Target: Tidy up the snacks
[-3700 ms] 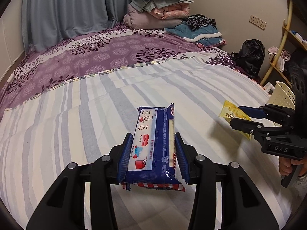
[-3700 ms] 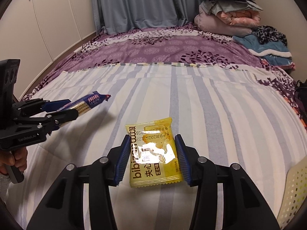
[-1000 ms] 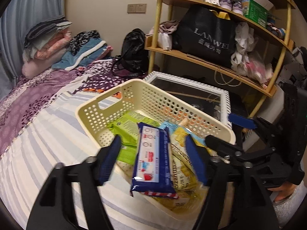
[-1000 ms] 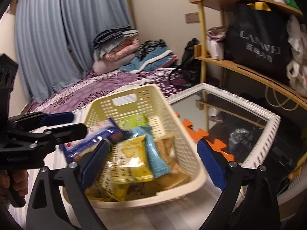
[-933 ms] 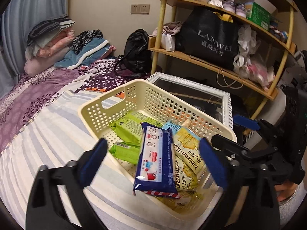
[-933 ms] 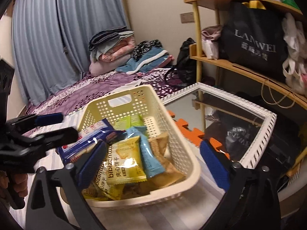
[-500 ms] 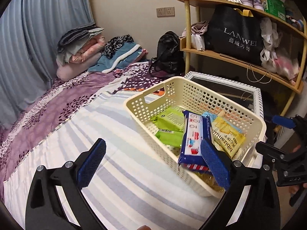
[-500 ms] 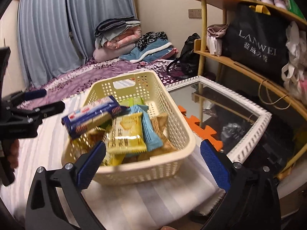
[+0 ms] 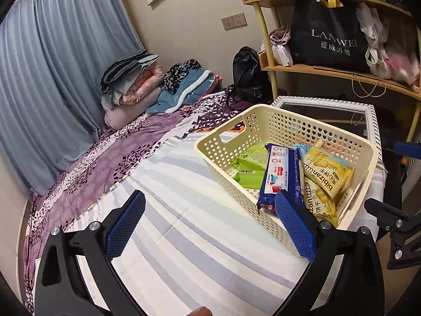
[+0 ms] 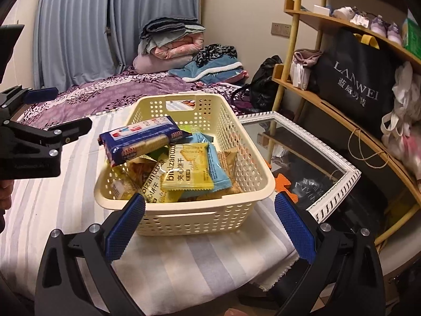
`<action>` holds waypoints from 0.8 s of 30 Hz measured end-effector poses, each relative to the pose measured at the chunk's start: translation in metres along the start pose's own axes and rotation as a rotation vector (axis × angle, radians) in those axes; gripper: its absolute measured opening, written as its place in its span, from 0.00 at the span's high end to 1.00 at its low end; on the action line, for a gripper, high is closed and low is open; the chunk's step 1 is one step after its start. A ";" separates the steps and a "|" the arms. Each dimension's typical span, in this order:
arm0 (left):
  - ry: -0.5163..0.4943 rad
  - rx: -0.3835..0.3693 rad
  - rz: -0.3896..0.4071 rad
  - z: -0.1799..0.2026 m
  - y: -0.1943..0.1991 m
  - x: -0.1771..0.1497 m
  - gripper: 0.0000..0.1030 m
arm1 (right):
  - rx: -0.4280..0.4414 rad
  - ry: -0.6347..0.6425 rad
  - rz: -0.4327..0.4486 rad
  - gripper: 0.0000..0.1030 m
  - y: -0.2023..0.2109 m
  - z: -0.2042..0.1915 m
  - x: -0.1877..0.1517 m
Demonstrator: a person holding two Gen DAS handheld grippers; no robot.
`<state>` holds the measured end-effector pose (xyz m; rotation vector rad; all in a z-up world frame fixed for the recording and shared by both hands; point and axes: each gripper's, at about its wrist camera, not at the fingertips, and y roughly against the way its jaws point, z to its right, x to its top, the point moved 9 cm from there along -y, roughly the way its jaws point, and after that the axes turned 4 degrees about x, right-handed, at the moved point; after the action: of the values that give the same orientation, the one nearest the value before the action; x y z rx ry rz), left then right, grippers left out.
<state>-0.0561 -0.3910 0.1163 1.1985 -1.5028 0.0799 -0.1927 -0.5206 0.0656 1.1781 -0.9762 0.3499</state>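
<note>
A cream perforated basket (image 9: 273,123) (image 10: 244,142) stands on the striped bed near its corner. It holds several snack packs. A blue biscuit pack (image 9: 280,175) (image 10: 140,138) lies on top, beside a yellow biscuit pack (image 9: 326,176) (image 10: 188,169), a light blue pack (image 10: 218,168) and green packs (image 9: 252,158). My left gripper (image 9: 210,226) is open and empty, over the bed left of the basket. My right gripper (image 10: 208,226) is open and empty, in front of the basket's near wall.
A white-framed glass table (image 10: 310,144) stands right of the bed. A wooden shelf with a black bag (image 10: 360,84) is behind it. Folded blankets (image 9: 131,79) lie at the bed's far end. The bed edge (image 10: 263,276) is just below my right gripper.
Both grippers opened and let go of the blue and yellow packs into the basket. Both have since pulled back from the basket, open and empty.
</note>
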 end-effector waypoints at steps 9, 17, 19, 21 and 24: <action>-0.064 0.029 0.031 0.009 0.008 -0.001 0.03 | -0.003 0.003 -0.005 0.05 0.002 -0.004 0.000; -0.090 0.037 0.051 0.013 0.012 -0.002 0.03 | 0.000 0.001 -0.011 0.05 0.002 -0.003 0.001; -0.084 0.024 0.029 0.012 0.011 -0.005 0.03 | 0.003 0.002 -0.011 0.05 0.002 -0.004 0.002; -0.068 0.017 0.011 0.009 0.009 -0.008 0.03 | 0.008 0.005 -0.009 0.05 0.003 -0.006 0.003; -0.034 0.028 -0.012 -0.003 0.006 -0.016 0.03 | 0.034 0.013 -0.004 0.05 0.005 -0.015 0.005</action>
<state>-0.0612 -0.3764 0.1081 1.2366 -1.5286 0.0736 -0.1866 -0.5066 0.0722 1.2069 -0.9597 0.3719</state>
